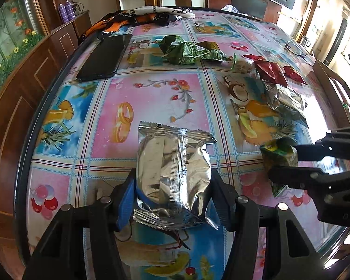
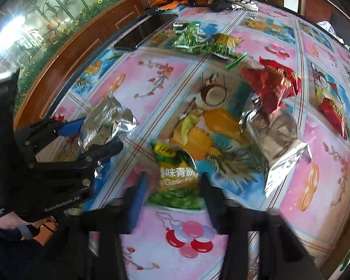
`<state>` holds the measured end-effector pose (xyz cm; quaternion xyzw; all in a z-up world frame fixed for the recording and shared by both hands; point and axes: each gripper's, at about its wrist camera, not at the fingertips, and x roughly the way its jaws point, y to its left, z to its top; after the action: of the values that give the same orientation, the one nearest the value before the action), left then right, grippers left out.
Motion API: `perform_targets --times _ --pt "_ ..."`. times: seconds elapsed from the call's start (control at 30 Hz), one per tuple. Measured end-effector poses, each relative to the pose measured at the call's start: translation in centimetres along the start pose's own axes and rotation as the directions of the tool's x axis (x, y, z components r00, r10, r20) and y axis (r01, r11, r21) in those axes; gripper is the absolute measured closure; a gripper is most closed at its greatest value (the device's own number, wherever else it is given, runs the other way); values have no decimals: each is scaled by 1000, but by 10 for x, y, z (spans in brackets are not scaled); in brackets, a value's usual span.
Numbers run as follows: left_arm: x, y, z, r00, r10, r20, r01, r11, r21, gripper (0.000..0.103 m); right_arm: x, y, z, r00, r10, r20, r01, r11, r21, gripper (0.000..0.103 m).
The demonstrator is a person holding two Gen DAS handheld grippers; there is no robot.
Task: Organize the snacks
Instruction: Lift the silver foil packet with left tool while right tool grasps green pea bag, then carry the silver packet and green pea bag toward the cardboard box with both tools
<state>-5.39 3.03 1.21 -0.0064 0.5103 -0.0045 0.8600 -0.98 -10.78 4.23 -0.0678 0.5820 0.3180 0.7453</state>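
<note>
Left tongs [image 1: 172,186] clenched on silver foil snack packet [image 1: 172,170], held over surface [image 1: 151,98] with fruit-print cover. Right tongs [image 2: 175,182] clenched on green-yellow garlic pea packet [image 2: 175,175], just beside left. Black phone [image 1: 105,56] near far-left edge. Green packets [image 1: 186,50], red packets [image 1: 271,70], silver packets [image 1: 284,102] grouped apart beyond.

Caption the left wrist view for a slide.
Left gripper holds a silver snack packet above the patterned tablecloth; right gripper grips a green packet.
</note>
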Motion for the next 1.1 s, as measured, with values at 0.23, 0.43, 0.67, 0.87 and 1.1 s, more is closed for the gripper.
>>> perform_targets --times 0.23,0.43,0.67,0.87,1.1 --pt "-1 -3 4 1000 3 11 -3 1000 0 46 -18 -4 -19 999 8 50 -11 998 65 69" --pt "-8 -14 14 999 21 46 -22 999 38 46 -44 -23 -36 994 14 112 -31 987 157 70" --pt "-17 -29 28 996 34 87 -42 995 91 46 -60 -39 -48 989 -5 147 -29 974 226 70" --pt "-25 -42 35 992 49 114 -65 989 134 46 -72 -49 -58 986 -14 168 -31 964 266 70" --pt "-35 -51 39 987 63 146 -86 983 161 46 -82 -55 -63 981 -20 193 -38 957 288 70"
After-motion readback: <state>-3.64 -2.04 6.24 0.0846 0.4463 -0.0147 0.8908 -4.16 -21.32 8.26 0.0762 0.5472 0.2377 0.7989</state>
